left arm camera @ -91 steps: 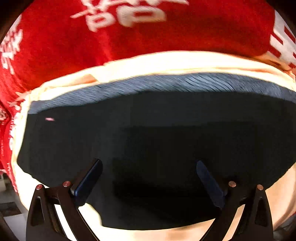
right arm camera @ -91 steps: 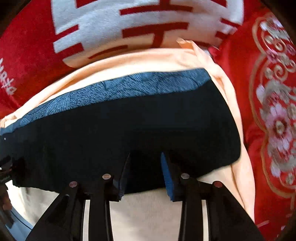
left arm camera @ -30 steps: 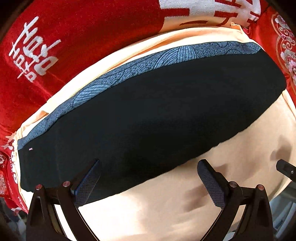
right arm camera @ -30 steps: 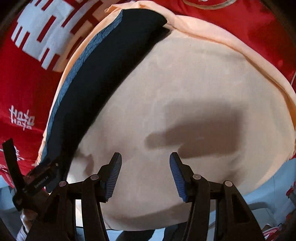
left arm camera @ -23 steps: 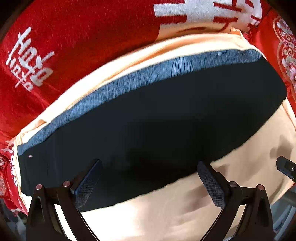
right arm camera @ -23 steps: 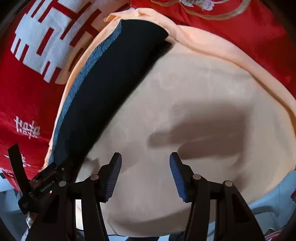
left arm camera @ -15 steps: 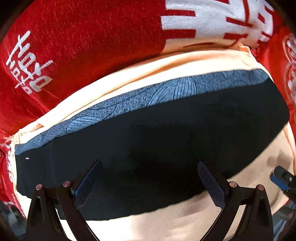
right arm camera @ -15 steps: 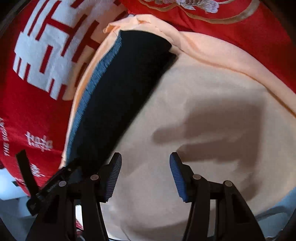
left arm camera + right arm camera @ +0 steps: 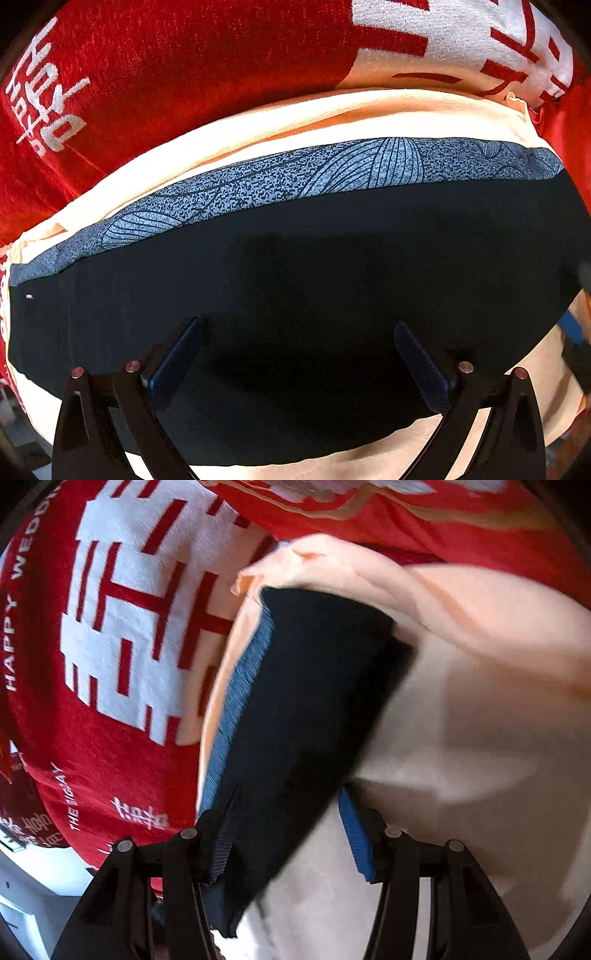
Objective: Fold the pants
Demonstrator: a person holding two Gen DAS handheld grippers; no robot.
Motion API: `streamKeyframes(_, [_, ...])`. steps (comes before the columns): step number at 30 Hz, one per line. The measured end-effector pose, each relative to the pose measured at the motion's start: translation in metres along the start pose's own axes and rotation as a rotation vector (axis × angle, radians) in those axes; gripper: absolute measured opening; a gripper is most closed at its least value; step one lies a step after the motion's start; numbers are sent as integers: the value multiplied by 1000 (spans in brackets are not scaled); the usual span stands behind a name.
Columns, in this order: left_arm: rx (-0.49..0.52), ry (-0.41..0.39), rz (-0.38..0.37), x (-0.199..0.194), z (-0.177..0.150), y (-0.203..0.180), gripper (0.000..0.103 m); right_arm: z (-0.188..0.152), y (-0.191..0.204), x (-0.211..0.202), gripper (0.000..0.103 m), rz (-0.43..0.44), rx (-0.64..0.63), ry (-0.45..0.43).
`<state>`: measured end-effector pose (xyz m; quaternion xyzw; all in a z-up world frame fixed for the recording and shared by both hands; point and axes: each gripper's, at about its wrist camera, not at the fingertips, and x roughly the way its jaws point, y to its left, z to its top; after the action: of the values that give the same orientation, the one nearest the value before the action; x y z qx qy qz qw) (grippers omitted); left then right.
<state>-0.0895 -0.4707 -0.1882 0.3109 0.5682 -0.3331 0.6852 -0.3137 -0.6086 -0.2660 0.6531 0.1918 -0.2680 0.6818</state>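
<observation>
Folded dark pants (image 9: 332,258) lie flat as a long strip, a grey-blue patterned band (image 9: 332,173) along the far edge. My left gripper (image 9: 297,323) hangs open right above them, both fingers wide apart over the dark cloth and nothing between the pads. In the right wrist view the pants (image 9: 314,701) run slantwise from the top centre to the lower left. My right gripper (image 9: 280,805) is open over their near edge: the left finger lies over the dark cloth, the blue-padded right finger over the peach sheet. The picture is blurred.
Under the pants lies a peach cloth (image 9: 332,110) (image 9: 461,738), spread over a red blanket (image 9: 184,74) (image 9: 110,738) with white lettering. The right gripper's blue pad (image 9: 572,328) shows at the right edge of the left wrist view. A pale floor or ledge (image 9: 29,886) shows beyond the blanket.
The left gripper has moved from the pants' near edge to over the dark cloth. The right gripper has swung from the bare peach cloth across to the pants' edge.
</observation>
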Motion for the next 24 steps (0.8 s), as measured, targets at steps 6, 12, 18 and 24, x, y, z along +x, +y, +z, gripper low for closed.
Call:
streamKeyframes(6, [6, -17, -8, -1, -3, -3, 103, 16, 13, 17, 59, 20, -40, -16])
streamKeyframes(12, [16, -26, -52, -22, 2, -11, 72, 22, 27, 13, 17, -22, -52, 43])
streamKeyframes(18, [31, -71, -164, -18, 2, -36, 72, 11, 84, 0, 17, -68, -247, 16])
streamKeyframes(24, [50, -157, -173, -12, -14, -41, 72, -18, 139, 9, 16, -175, -502, 27])
